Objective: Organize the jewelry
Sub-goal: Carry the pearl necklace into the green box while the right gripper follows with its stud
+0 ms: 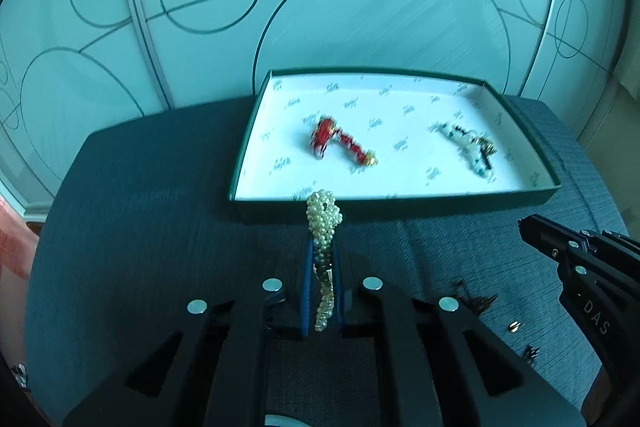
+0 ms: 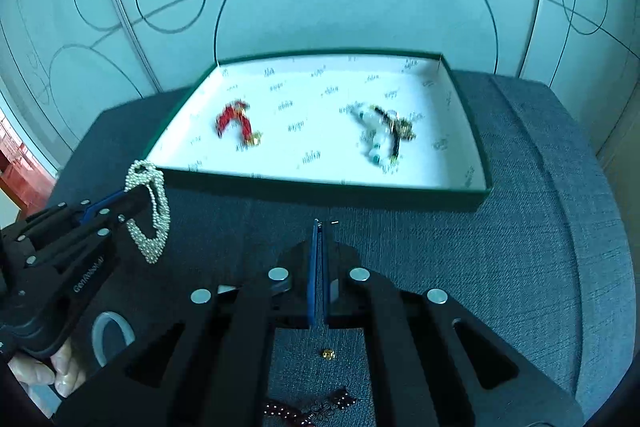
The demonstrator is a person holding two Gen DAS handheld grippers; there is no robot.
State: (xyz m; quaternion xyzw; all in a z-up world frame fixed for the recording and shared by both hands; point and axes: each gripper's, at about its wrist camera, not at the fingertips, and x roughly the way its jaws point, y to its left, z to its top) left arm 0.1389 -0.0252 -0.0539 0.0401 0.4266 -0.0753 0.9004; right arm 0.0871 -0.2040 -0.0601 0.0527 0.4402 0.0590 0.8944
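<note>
My left gripper [image 1: 323,251] is shut on a pearl bead strand [image 1: 325,215], held above the grey cloth just short of the green box's near wall [image 1: 400,201]; the strand also hangs from it in the right wrist view [image 2: 150,211]. The white-lined box holds a red bead piece [image 1: 340,143] on the left and a white, black and gold piece [image 1: 472,147] on the right. My right gripper [image 2: 320,227] is shut and empty, low over the cloth in front of the box [image 2: 320,183].
On the cloth near me lie a small gold bead [image 2: 328,353], a dark beaded piece [image 2: 312,409] and a clear ring [image 2: 114,337]. Small dark bits [image 1: 476,301] lie by the right gripper [image 1: 528,227]. A patterned glass wall stands behind the table.
</note>
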